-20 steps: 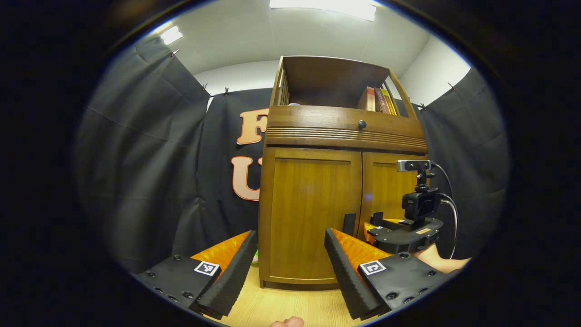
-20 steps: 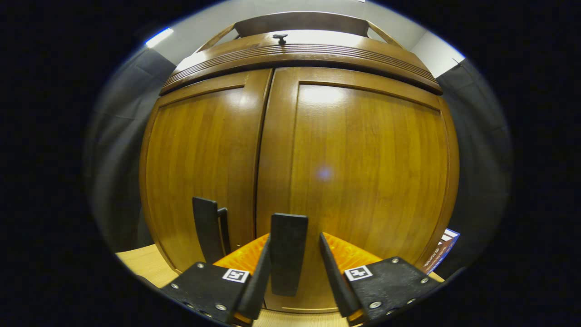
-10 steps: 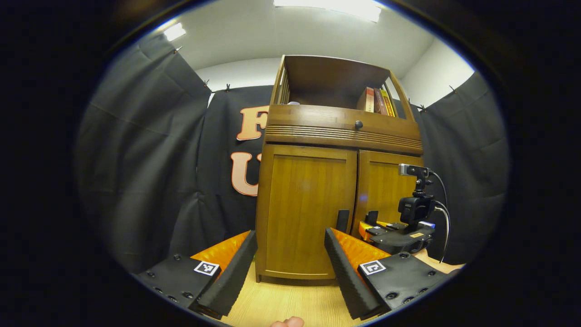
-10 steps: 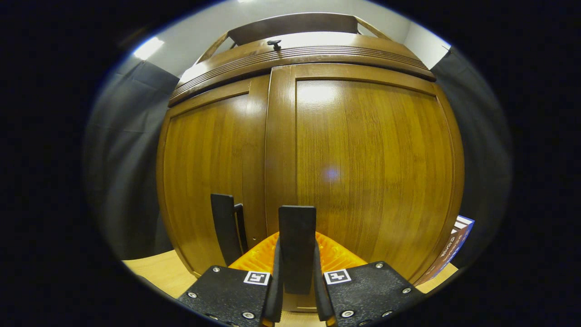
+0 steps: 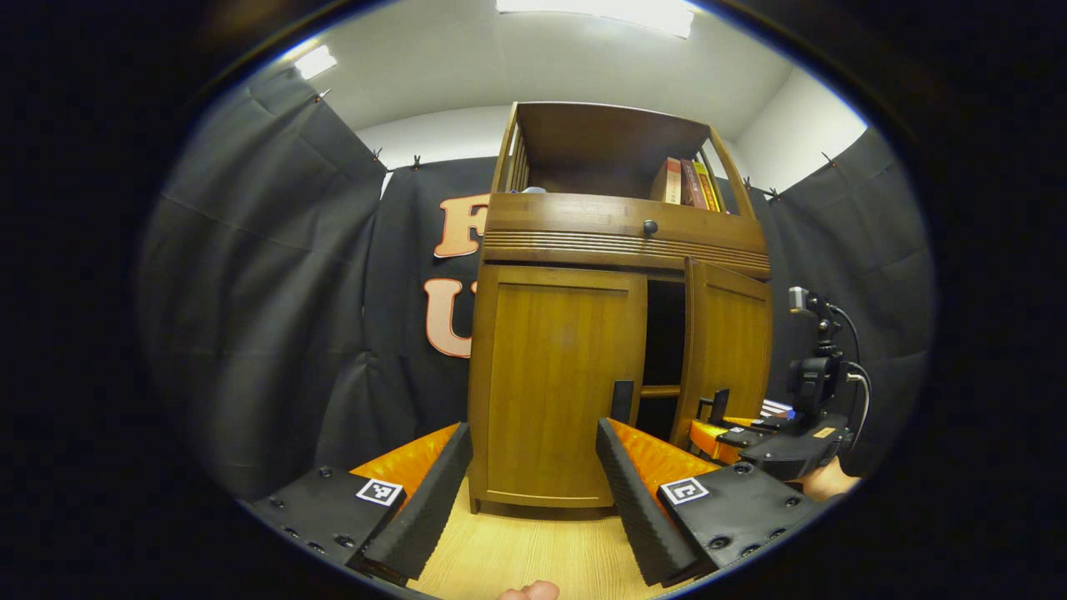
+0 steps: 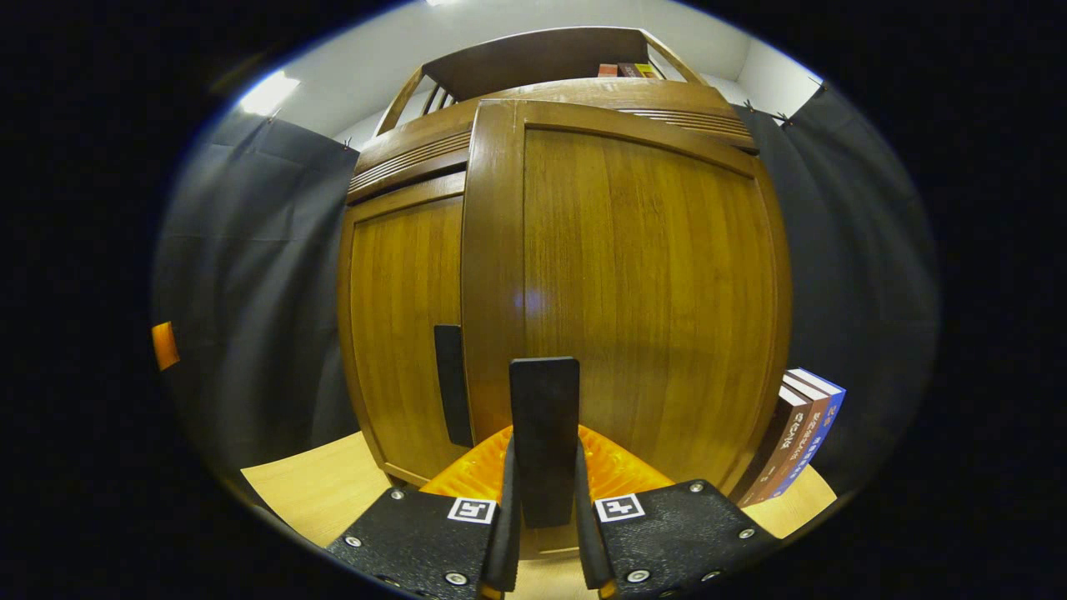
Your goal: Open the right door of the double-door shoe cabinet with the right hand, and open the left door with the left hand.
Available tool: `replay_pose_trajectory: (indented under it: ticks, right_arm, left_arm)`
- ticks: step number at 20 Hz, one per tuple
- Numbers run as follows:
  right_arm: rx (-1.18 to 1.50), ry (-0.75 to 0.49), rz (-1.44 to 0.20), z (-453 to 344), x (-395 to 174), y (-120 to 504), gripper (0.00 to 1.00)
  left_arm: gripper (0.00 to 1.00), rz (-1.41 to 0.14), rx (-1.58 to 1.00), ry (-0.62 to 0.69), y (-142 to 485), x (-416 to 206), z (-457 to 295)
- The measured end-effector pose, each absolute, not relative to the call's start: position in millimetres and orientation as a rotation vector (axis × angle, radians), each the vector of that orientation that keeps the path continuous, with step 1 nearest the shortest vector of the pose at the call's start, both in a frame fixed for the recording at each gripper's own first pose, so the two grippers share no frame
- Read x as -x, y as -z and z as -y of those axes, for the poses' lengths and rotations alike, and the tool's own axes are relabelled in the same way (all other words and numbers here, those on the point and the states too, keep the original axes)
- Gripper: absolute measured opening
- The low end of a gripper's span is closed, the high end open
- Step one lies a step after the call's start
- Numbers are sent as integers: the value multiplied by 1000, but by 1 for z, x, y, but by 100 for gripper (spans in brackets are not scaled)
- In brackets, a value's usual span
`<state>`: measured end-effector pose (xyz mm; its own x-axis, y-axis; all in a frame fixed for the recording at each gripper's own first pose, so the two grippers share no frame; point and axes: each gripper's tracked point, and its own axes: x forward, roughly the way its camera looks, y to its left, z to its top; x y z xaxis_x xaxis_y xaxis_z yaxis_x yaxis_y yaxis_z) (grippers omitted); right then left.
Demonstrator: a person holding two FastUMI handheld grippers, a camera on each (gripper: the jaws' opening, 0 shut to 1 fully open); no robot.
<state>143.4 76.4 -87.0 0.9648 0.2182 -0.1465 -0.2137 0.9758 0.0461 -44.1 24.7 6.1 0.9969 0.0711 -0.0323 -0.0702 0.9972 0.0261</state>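
In the left gripper view, the wooden shoe cabinet (image 5: 617, 237) stands straight ahead. Its left door (image 5: 554, 392) is closed, with a black upright handle (image 5: 622, 402) at its inner edge. The right door (image 5: 727, 342) is swung partly out, leaving a dark gap beside it. My left gripper (image 5: 529, 475) is open, well short of the left door, nothing between its fingers. My right gripper (image 6: 543, 487) is shut on the right door's black handle (image 6: 544, 417); the right door (image 6: 650, 283) looms close. Farther off in the left gripper view, the right gripper (image 5: 721, 417) is at that door.
Books (image 5: 688, 182) stand on the cabinet's open top shelf above a drawer knob (image 5: 649, 227). More books (image 6: 800, 433) lean by the cabinet's right side. The cabinet rests on a light wooden surface (image 5: 533, 550). Black cloth hangs all around.
My right gripper closed on the right door's handle, then drew the door outward, opening a dark gap. The left gripper stayed open and backed off slightly from the cabinet.
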Motion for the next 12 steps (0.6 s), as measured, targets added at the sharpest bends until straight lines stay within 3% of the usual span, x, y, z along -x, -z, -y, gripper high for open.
replay_pose_trajectory:
  ticks: [10,11,12]
  right_arm:
    - [-8,-174,-169,-50,-113,89,29]
    - [-5,-165,-172,-47,-110,91,19]
    - [-1,-159,-177,-43,-107,91,29]
  left_arm:
    - [95,-49,-25,11,2,41,23]
    - [95,-48,-25,16,2,40,26]
    - [94,-47,-24,23,1,40,30]
